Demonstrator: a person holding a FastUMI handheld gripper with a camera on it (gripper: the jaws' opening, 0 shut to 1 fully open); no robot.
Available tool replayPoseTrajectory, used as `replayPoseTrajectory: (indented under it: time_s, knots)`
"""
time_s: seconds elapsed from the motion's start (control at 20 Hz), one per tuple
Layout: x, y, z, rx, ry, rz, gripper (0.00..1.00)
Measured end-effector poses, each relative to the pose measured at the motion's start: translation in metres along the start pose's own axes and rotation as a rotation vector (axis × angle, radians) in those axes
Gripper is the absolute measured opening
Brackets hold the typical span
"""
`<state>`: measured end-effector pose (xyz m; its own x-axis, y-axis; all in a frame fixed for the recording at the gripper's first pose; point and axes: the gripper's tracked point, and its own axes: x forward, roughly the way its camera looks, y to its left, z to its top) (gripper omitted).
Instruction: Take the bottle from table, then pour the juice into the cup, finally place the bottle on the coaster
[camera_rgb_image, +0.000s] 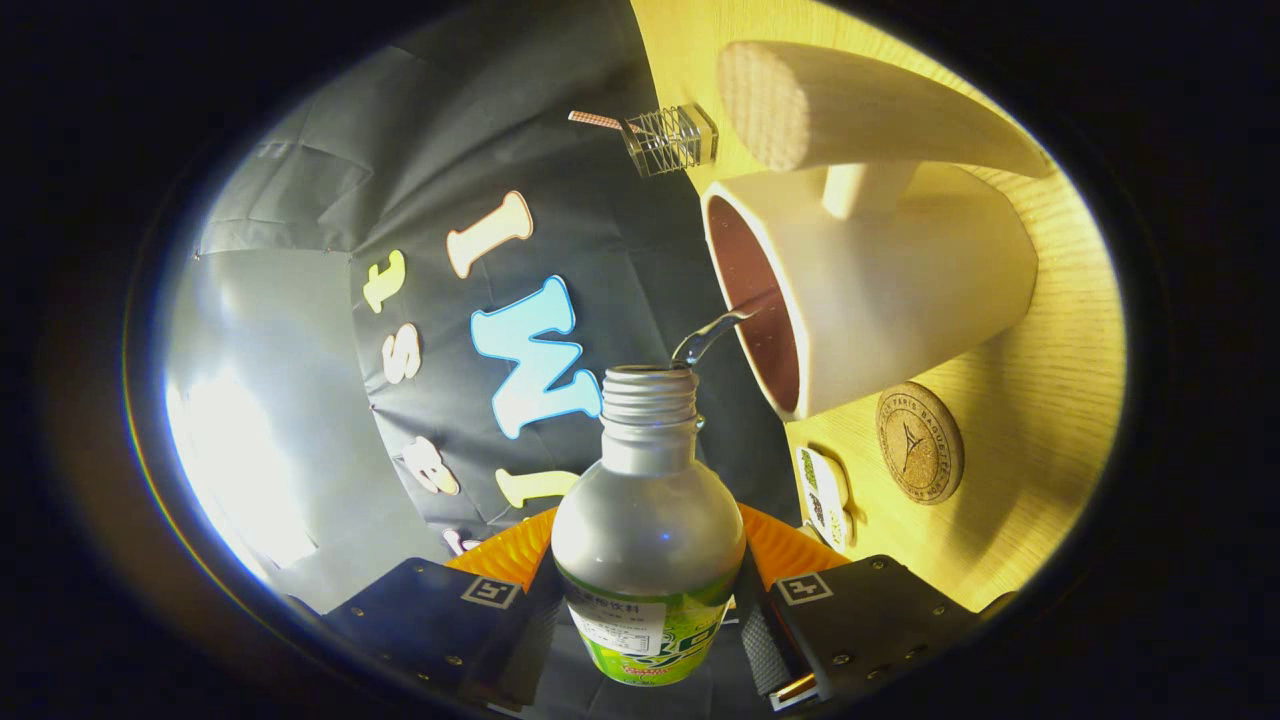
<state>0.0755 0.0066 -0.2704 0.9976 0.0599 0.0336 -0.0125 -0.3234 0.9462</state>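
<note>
Pouring step underway: tongs (648, 620) clamping bottle (648, 560) between fingers, tilting it sideways, juice stream (708, 335) arcing into cup (880, 300) on table (1030, 470). Next: righting bottle, placing on coaster (919, 442) beside cup.

A staged recording booth: black cloth wall (330, 200) behind a light wooden table (1040, 460).

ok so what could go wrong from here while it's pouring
1. The thin stream from the bottle enters the cup close to its rim; a small wobble could spill juice onto the table.
2. The gripper has its fingers shut on the bottle's lower body, and the tilted bottle might slip.
3. The coaster sits close beside the cup, so setting the bottle there could bump the cup.
</note>
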Motion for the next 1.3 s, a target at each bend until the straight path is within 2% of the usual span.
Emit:
replayPoseTrajectory:
  time_s: [1.3]
  knots:
    - [-0.008, 0.021, 0.005, 0.165, -0.057, 0.029, 0.77]
